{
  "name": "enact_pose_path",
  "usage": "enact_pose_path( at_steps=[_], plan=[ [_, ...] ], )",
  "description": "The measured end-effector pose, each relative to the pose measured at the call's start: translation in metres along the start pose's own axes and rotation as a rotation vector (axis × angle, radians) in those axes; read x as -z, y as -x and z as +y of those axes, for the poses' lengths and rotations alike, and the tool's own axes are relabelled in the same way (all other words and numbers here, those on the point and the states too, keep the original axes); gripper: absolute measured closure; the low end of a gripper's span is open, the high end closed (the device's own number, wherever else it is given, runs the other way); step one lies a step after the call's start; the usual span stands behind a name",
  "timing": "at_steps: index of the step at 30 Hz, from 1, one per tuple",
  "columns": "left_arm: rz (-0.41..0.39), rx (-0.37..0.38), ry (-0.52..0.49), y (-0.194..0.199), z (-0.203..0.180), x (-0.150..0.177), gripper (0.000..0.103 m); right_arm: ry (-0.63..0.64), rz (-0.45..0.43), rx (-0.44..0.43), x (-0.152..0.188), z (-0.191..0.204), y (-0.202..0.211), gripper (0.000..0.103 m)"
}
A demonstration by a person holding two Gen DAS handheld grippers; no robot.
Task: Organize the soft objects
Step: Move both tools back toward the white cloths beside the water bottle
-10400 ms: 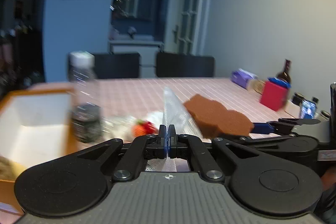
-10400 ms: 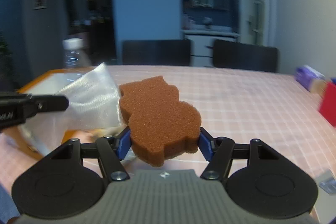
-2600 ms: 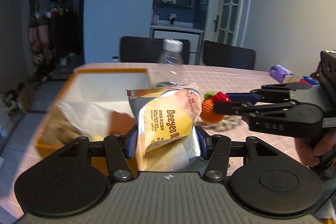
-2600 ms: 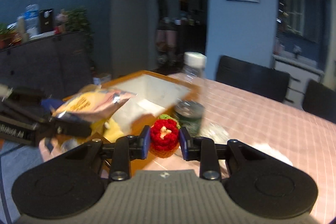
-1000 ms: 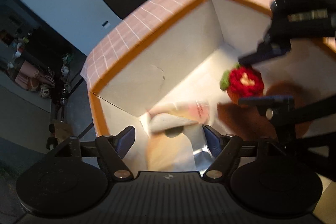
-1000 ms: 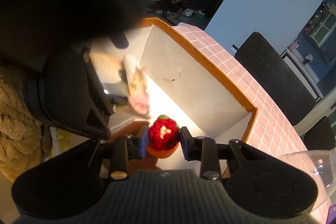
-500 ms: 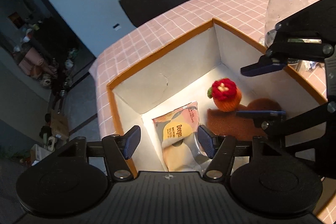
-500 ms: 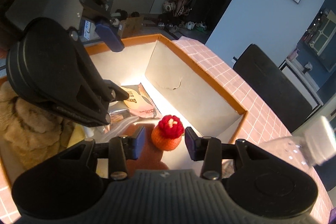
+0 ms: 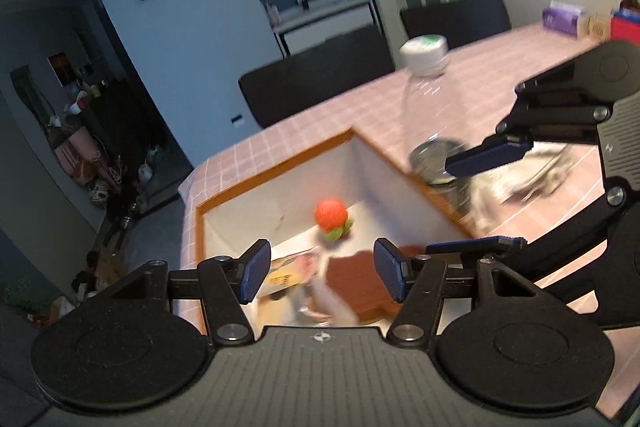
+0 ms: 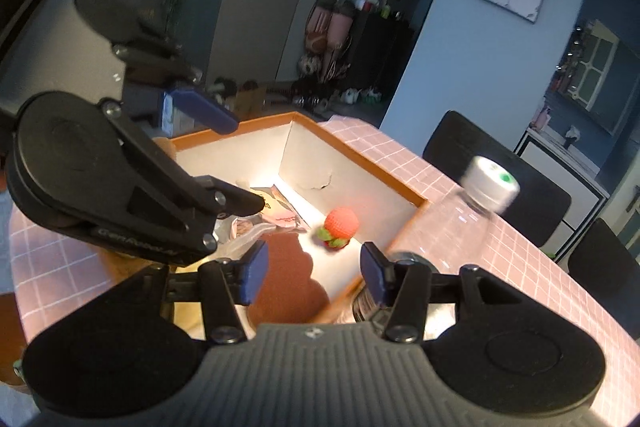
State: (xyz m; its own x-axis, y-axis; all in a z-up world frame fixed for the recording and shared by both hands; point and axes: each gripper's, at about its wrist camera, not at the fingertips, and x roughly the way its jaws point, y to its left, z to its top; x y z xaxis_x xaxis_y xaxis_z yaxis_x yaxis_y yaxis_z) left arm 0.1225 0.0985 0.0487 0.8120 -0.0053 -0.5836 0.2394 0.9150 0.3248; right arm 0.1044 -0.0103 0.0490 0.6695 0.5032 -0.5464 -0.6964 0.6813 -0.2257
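Note:
An orange-rimmed white box stands at the table's corner. Inside lie a knitted orange toy tipped over with its red and green end down, a brown sponge and a snack packet. My left gripper hovers above the box's near side, its jaws closing with nothing between them. My right gripper hangs over the box's right edge, jaws opening and empty, apart from the toy.
A clear plastic bottle with a white cap stands just outside the box's right wall, blurred. Crumpled clear plastic lies beside it on the pink checked tablecloth. Black chairs line the far side.
Both grippers have pulled back and up from the box. The right one has let go of the knitted toy, which has rolled over. The packet lies loose in the box.

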Motion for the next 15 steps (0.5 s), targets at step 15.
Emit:
enact_pose_path(
  at_steps=[15],
  plan=[
    [-0.201, 0.163, 0.149, 0.042, -0.099, 0.007, 0.035, -0.235, -0.006, 0.208, 0.119, -0.058, 0.086, 0.045]
  ],
)
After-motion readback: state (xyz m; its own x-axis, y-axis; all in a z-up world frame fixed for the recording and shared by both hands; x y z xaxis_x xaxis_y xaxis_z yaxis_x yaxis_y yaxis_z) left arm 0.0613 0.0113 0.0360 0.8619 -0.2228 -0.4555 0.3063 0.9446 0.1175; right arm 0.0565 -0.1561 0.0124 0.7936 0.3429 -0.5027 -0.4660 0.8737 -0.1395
